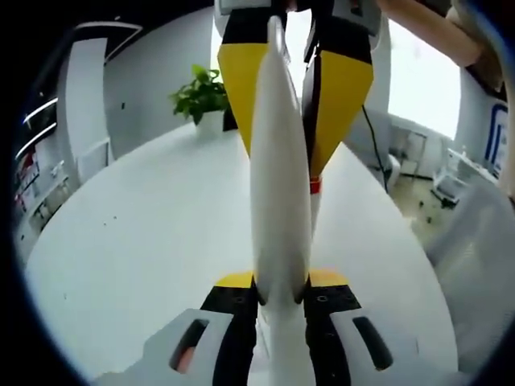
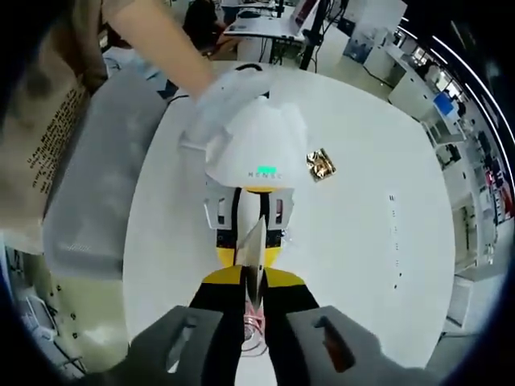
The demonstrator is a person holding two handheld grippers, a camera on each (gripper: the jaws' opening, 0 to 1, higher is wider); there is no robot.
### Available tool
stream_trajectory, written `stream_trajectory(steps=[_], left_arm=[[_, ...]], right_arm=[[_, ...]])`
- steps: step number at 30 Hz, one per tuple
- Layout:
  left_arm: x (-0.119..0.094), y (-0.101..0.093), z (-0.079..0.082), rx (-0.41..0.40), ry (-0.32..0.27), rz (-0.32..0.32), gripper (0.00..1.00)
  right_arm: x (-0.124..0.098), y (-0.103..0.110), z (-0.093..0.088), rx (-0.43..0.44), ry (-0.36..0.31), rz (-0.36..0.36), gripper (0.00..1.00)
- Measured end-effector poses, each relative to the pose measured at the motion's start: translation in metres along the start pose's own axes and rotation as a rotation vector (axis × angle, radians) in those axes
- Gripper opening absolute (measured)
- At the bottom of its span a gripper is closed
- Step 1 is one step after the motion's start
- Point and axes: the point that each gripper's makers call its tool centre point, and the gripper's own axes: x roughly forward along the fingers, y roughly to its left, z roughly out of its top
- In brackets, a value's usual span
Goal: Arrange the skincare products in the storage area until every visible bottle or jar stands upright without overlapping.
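Note:
A long white tube (image 1: 279, 177) runs straight up the middle of the left gripper view. My left gripper (image 1: 280, 281) is shut on its near end, with the yellow pads (image 1: 235, 280) pressed against its sides. My right gripper (image 1: 310, 157) comes in from above, and its yellow jaws close on the tube's far end, beside a red band (image 1: 315, 186). In the right gripper view the tube (image 2: 253, 261) shows edge-on as a thin strip. My right gripper (image 2: 251, 280) pinches it there. Opposite, my left gripper (image 2: 249, 233) holds the other end, carried by a gloved hand (image 2: 233, 88).
Both grippers hover over a round white table (image 2: 362, 241). A small gold wrapper (image 2: 320, 165) lies on it past the left gripper. A grey seat (image 2: 96, 177) stands by the table's left edge. A potted plant (image 1: 201, 95) sits at the far rim.

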Motion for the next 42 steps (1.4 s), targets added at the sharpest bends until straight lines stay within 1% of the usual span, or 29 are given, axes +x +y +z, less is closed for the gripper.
stream_trajectory(steps=[4, 7, 9, 11, 13, 17, 19, 23, 25, 28, 30, 33, 36, 38, 42], left_arm=[[0.0, 0.0, 0.0, 0.0, 0.001, -0.001, 0.18], [0.001, -0.001, 0.0, -0.015, 0.001, 0.001, 0.19], [0.001, -0.002, -0.001, -0.031, 0.004, -0.004, 0.2], [0.001, -0.004, -0.004, -0.03, 0.018, -0.009, 0.23], [0.001, -0.007, -0.007, -0.028, 0.029, -0.015, 0.26], [0.0, -0.008, -0.009, -0.037, 0.034, -0.013, 0.28], [-0.002, -0.008, -0.009, -0.038, 0.038, -0.012, 0.3], [-0.006, -0.008, -0.007, -0.043, 0.036, -0.007, 0.36], [-0.009, -0.008, -0.006, -0.045, 0.036, -0.004, 0.39], [-0.015, -0.009, -0.006, -0.053, 0.034, 0.002, 0.43], [-0.02, -0.009, -0.005, -0.06, 0.029, 0.013, 0.48], [-0.026, -0.008, -0.005, -0.074, 0.022, 0.038, 0.57], [-0.032, -0.009, -0.008, -0.091, 0.031, 0.053, 0.62], [-0.036, -0.009, -0.008, -0.099, 0.03, 0.067, 0.64], [-0.046, -0.011, -0.008, -0.128, 0.023, 0.094, 0.7]], right_arm=[[0.001, -0.003, -0.002, -0.004, -0.003, -0.002, 0.07], [0.001, -0.001, -0.002, -0.05, -0.009, -0.01, 0.08], [0.004, 0.002, -0.004, -0.071, -0.001, -0.006, 0.1], [0.008, 0.004, -0.007, -0.076, 0.018, -0.005, 0.14], [0.01, 0.003, -0.008, -0.06, 0.014, -0.008, 0.2], [0.007, 0.0, -0.002, -0.028, -0.027, -0.028, 0.23], [0.003, -0.001, 0.001, -0.013, -0.041, -0.04, 0.27], [-0.004, -0.002, 0.006, 0.009, -0.074, -0.065, 0.33], [-0.005, -0.002, 0.005, 0.023, -0.093, -0.07, 0.36], [-0.009, -0.001, 0.01, 0.045, -0.129, -0.093, 0.41], [-0.012, -0.002, 0.02, 0.076, -0.192, -0.119, 0.46], [-0.018, -0.003, 0.023, 0.087, -0.215, -0.147, 0.52], [-0.022, -0.005, 0.023, 0.107, -0.228, -0.178, 0.56], [-0.027, -0.008, 0.024, 0.134, -0.252, -0.203, 0.6], [-0.035, -0.011, 0.027, 0.213, -0.339, -0.26, 0.68]])
